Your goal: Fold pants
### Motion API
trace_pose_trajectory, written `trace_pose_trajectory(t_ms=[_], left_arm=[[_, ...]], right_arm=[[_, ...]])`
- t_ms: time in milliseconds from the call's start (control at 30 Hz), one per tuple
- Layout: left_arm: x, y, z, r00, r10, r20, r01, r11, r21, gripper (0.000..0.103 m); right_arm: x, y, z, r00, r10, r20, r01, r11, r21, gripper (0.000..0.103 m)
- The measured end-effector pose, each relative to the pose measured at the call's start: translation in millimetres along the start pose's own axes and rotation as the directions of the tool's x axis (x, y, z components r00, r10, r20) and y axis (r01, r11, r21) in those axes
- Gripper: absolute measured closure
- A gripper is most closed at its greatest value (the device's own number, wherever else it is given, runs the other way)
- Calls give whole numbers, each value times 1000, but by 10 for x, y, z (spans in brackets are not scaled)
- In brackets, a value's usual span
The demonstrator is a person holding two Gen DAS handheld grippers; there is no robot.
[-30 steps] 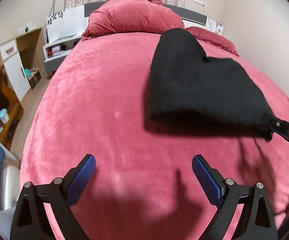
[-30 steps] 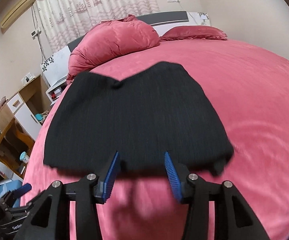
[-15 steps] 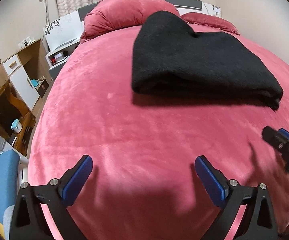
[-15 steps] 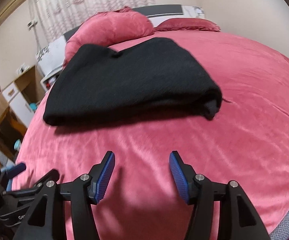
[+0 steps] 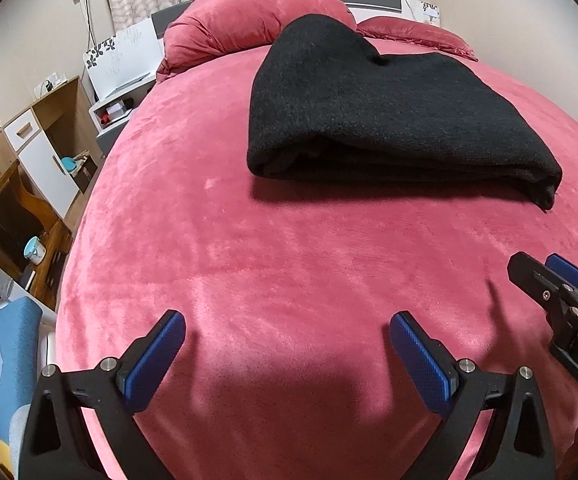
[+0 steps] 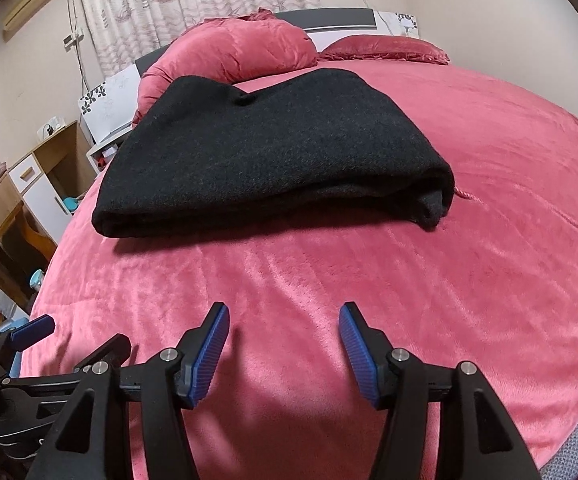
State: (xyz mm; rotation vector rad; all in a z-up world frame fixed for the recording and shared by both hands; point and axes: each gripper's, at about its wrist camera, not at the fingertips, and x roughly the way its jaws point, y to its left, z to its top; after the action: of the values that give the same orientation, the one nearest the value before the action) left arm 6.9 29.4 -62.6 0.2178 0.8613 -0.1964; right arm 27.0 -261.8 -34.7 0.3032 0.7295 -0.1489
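The pants (image 6: 265,156) lie folded in a black pile on my red bed (image 6: 409,280), near the pillows (image 6: 233,52). My left gripper (image 5: 287,354) and right gripper (image 6: 285,350) hang over the blanket, jaws wide apart, holding nothing

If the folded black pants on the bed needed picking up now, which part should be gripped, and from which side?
Probably the thick near edge of the folded black pants, approached from the front, the side where both grippers are. The stacked layers end there in a rounded lip raised off the pink bedspread, so fingers could slide under and over it. The right gripper is open and empty, short of that edge.
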Motion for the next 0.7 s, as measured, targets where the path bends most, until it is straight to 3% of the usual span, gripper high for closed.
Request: trace_pose_trajectory(t_ms=[700], left_arm=[[-55, -36, 24, 1000, -1, 10, 1, 1000, 0, 0]], right_arm=[[-3, -13, 2, 1000, 14, -2, -14, 1000, -15, 44]])
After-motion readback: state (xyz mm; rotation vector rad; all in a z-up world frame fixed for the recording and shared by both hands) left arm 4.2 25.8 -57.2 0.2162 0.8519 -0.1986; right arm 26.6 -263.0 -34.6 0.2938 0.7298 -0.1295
